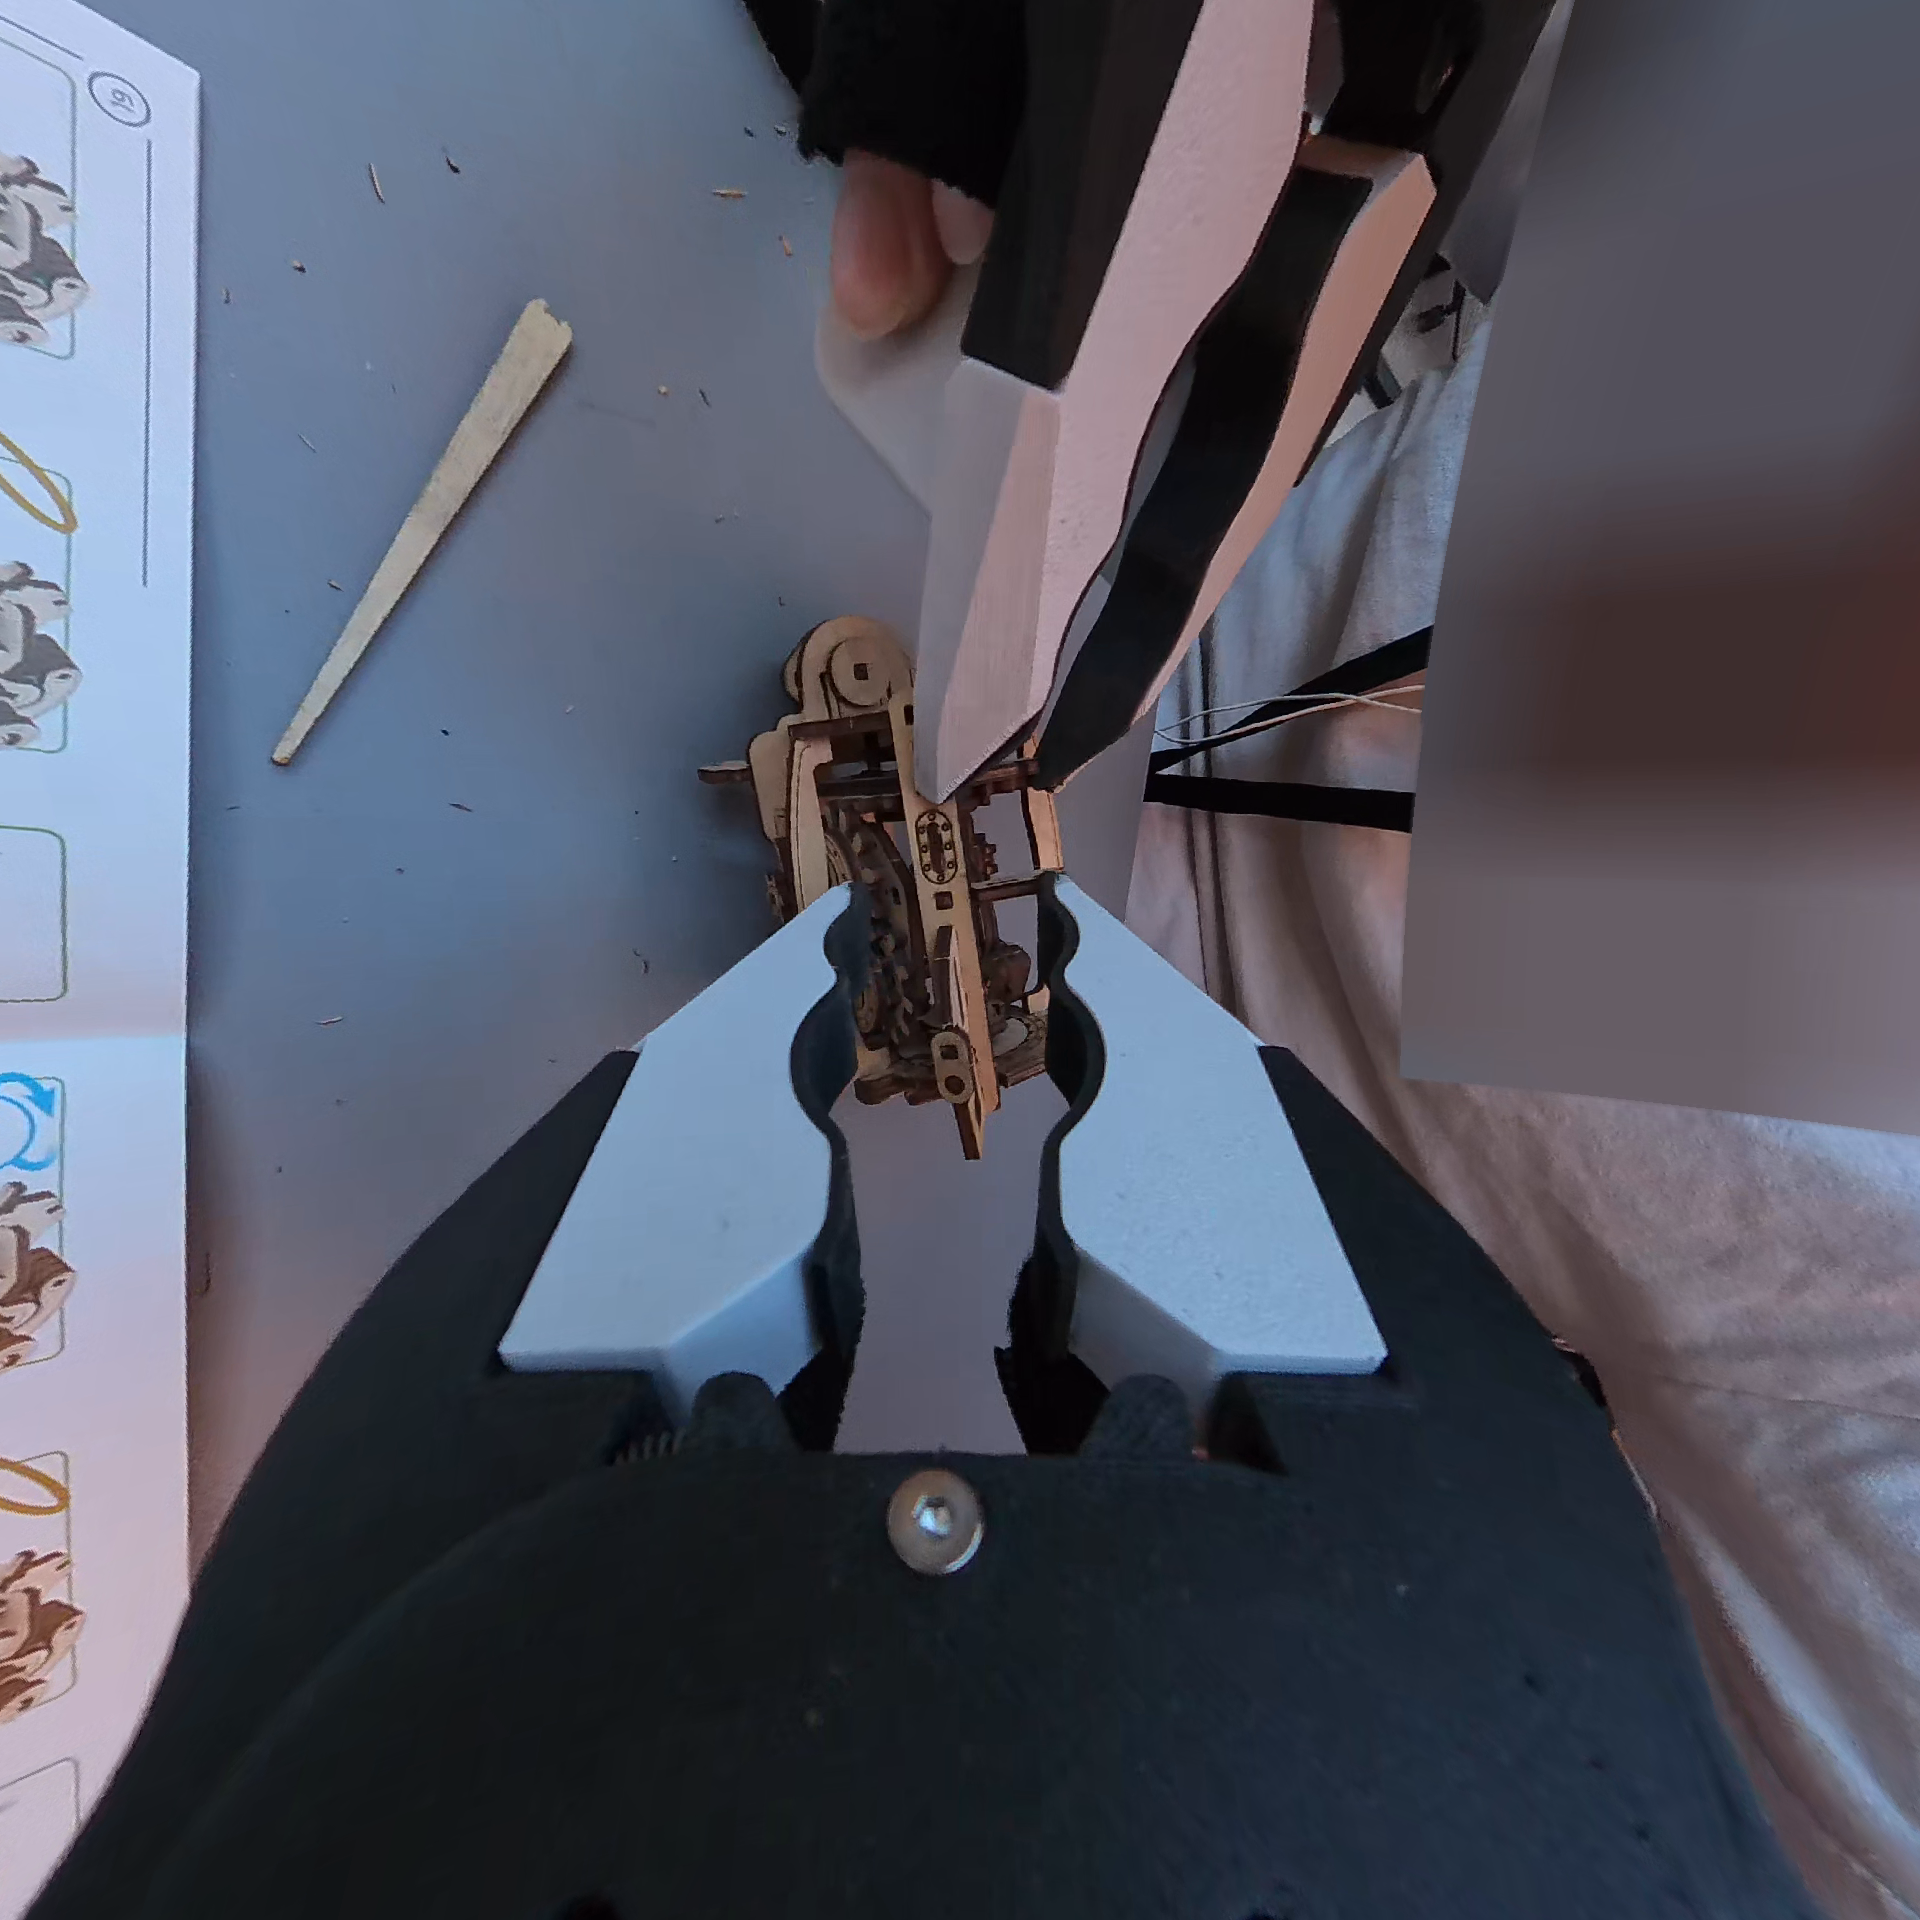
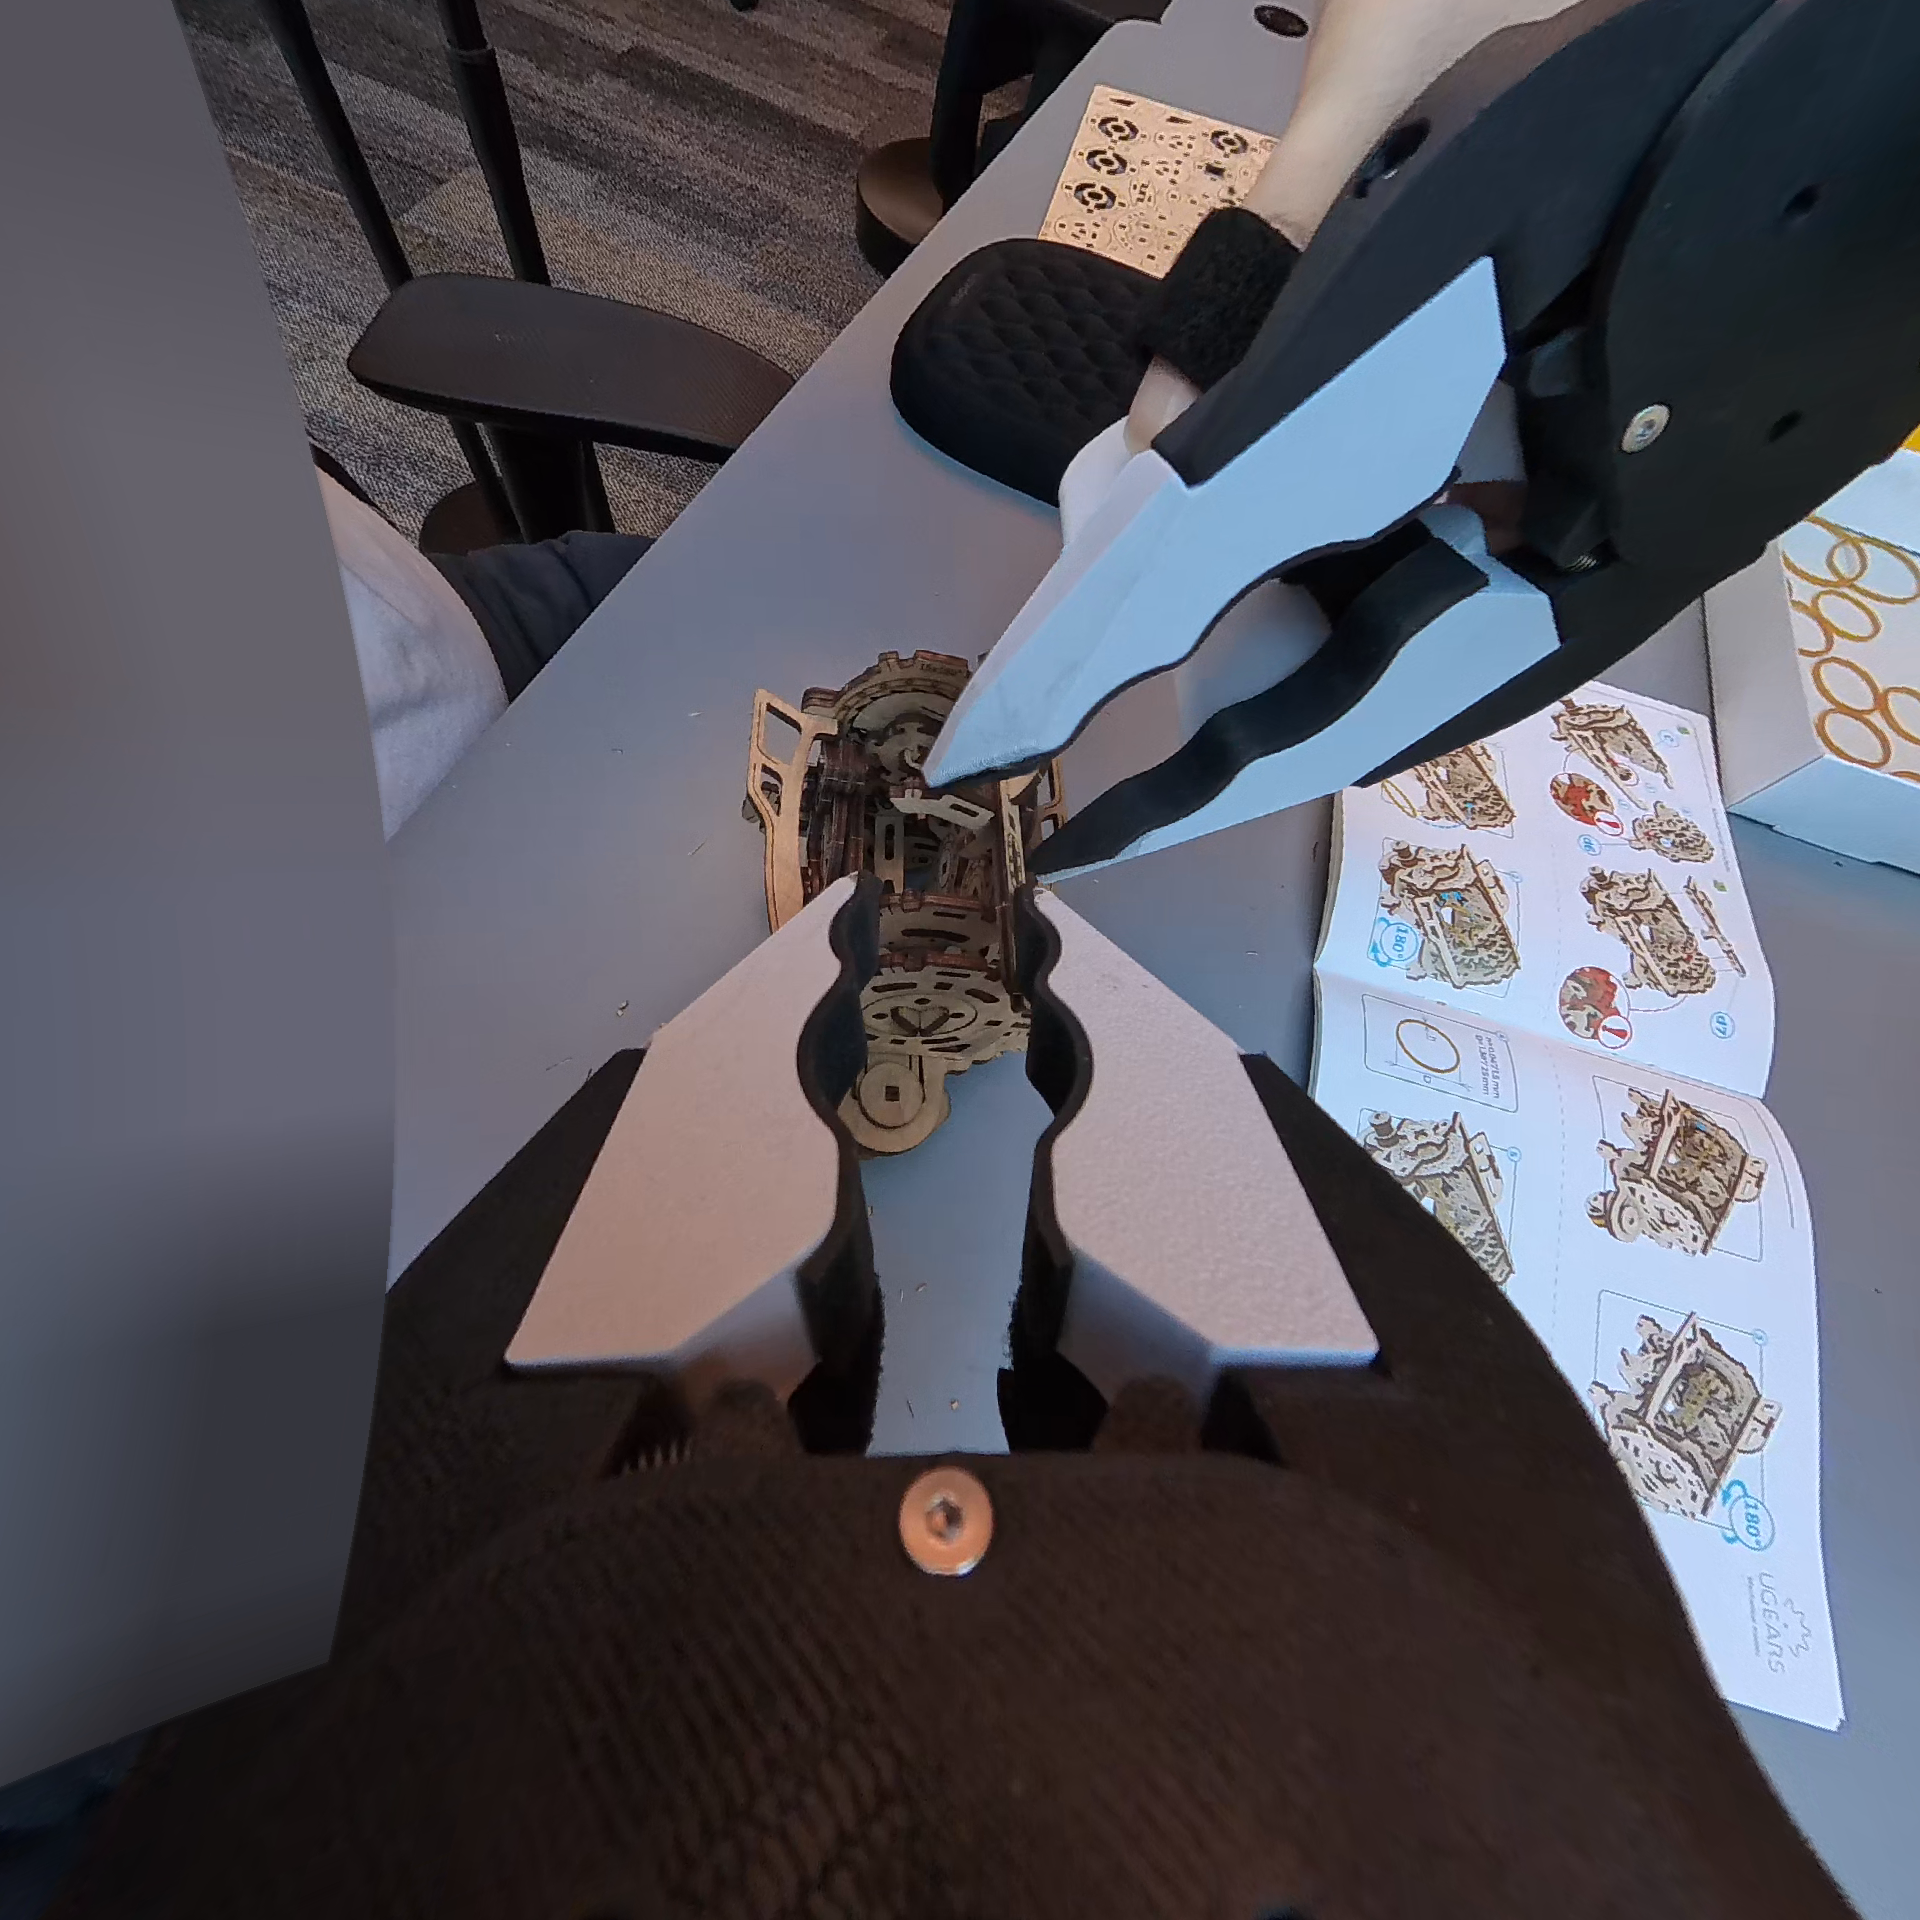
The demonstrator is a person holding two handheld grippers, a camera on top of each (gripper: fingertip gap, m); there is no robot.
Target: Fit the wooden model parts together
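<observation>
A small wooden gear model (image 1: 940, 862) sits low over the grey table (image 1: 468, 883), near its edge. My left gripper (image 1: 951, 899) has its jaws closed against the model's two sides. My right gripper (image 1: 997, 784) comes in from above and pinches the model's far end. In the right wrist view the model (image 2: 914, 1018) sits between the right gripper's (image 2: 943, 888) fingertips. There the left gripper (image 2: 985, 821) reaches in from the upper right and clamps the model's far part. The model's middle is hidden by the fingers.
A tapered wooden stick (image 1: 426, 530) lies on the table to the left. An open instruction booklet (image 2: 1558, 1039) lies beside the model. A white box with yellow rings (image 2: 1829, 665), a wooden parts sheet (image 2: 1153, 177), a black padded rest (image 2: 1018, 374) and a chair (image 2: 561, 364) are beyond. My left and right fingertips are right by each other. From either gripper's tips it is about 10 centimetres to the tapered wooden stick (image 1: 426, 530).
</observation>
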